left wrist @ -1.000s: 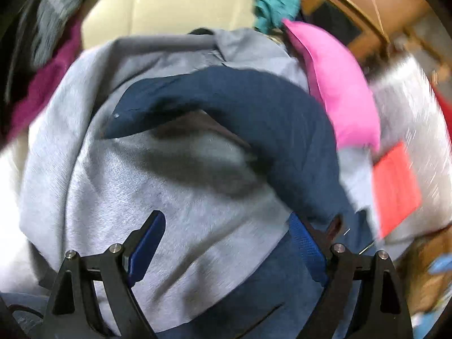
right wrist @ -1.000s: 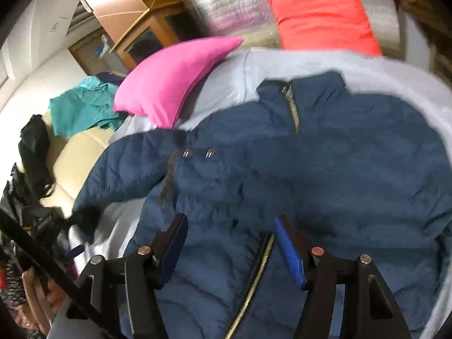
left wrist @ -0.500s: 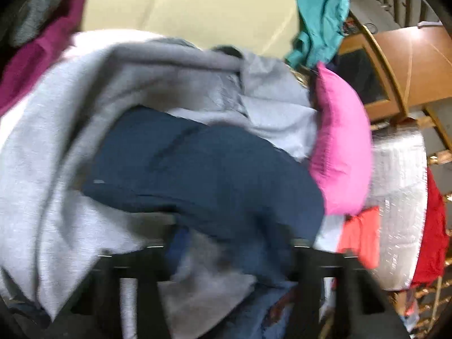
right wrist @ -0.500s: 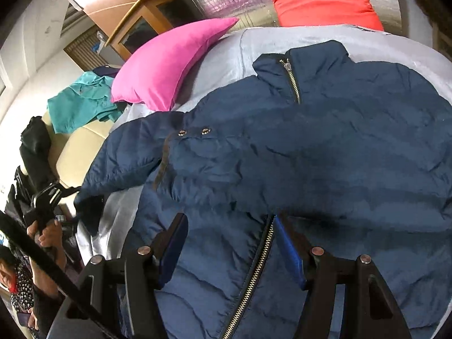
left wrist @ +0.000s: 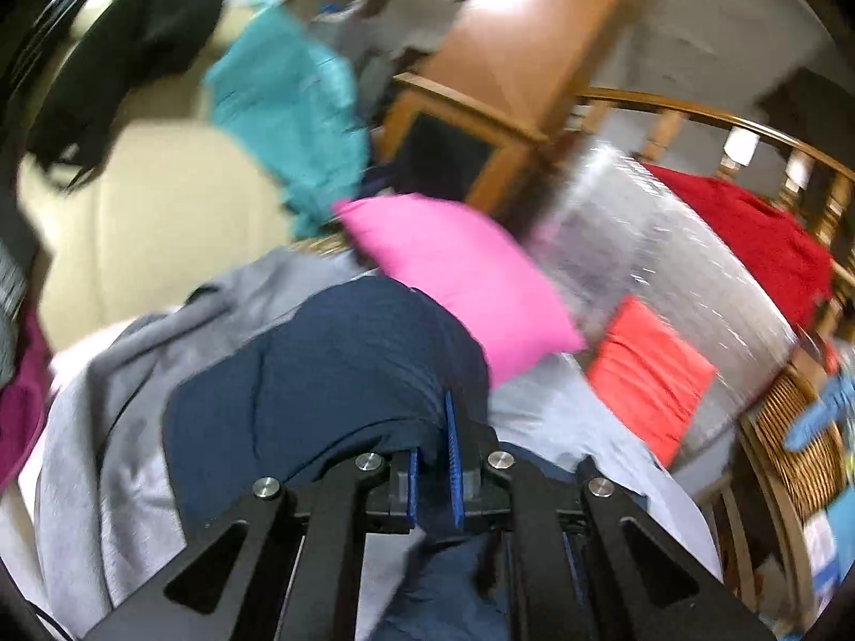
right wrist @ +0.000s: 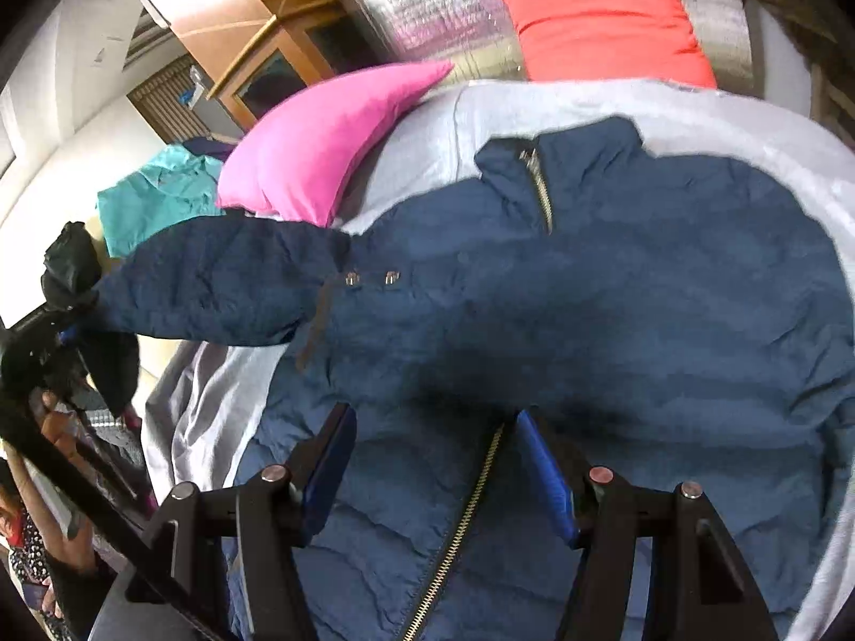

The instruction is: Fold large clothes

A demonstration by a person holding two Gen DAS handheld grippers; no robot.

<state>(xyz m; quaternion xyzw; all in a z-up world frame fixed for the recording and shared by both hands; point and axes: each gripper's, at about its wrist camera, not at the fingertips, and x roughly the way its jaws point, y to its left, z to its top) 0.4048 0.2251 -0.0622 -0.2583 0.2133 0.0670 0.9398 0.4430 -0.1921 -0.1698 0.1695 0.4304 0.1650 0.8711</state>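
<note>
Over grey sheet (right wrist: 534,107), left gripper (left wrist: 433,459) seemingly pinches jacket sleeve (left wrist: 331,374).

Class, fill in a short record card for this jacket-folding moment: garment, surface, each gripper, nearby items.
garment: navy jacket, front up, zip closed, one sleeve lifted
surface: grey sheet
left gripper: shut on the sleeve end
right gripper: open, over the lower zip, gripping nothing
nearby: pink pillow; red cushion; teal garment
</note>
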